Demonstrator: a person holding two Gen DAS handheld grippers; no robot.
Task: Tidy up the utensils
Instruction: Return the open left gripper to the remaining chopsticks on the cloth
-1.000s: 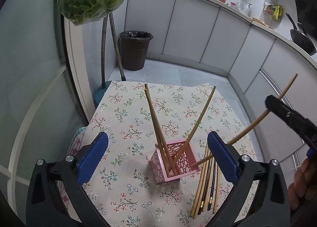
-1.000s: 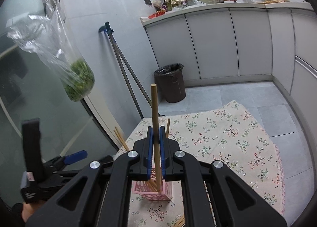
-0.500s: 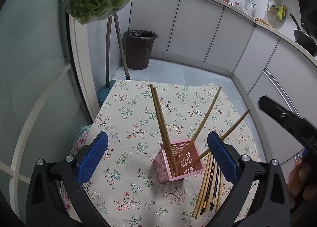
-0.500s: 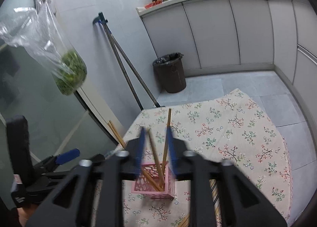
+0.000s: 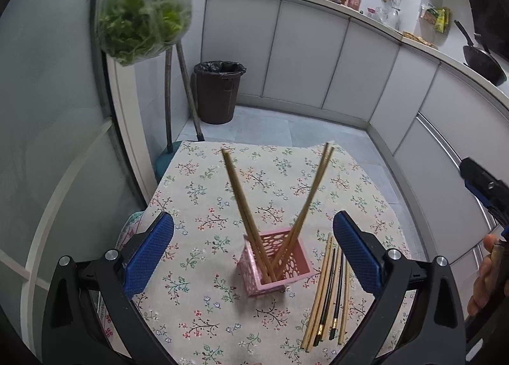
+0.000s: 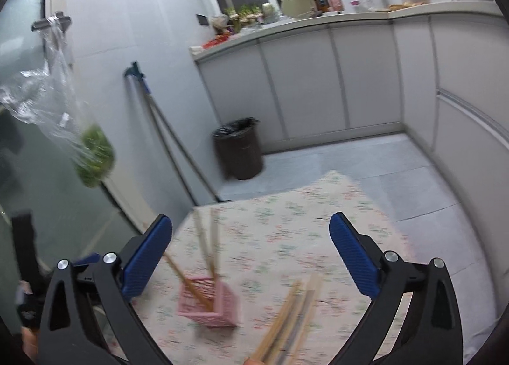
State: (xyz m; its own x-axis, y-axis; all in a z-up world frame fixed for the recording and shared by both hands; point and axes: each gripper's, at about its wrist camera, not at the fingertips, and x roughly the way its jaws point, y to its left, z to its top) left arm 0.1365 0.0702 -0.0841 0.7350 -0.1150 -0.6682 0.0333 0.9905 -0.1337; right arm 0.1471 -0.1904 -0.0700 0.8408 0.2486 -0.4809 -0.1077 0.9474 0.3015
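Your right gripper [image 6: 249,255]: jaws opening, blue pads wide apart, nothing between them. The pink perforated plastic holder [image 6: 208,304] sits below and left of centre of that claw, near its left pad; view is motion-blurred. Four wooden chopsticks [image 5: 254,215] stand in the holder, leaning in two pairs that form a V. The loose bundle of wooden and black chopsticks [image 5: 327,288] lies flat on the floral tablecloth [image 5: 203,193], just right of the holder. Your left gripper [image 5: 253,250]: pads spread wide, empty, holder framed between them, closer to the right pad.
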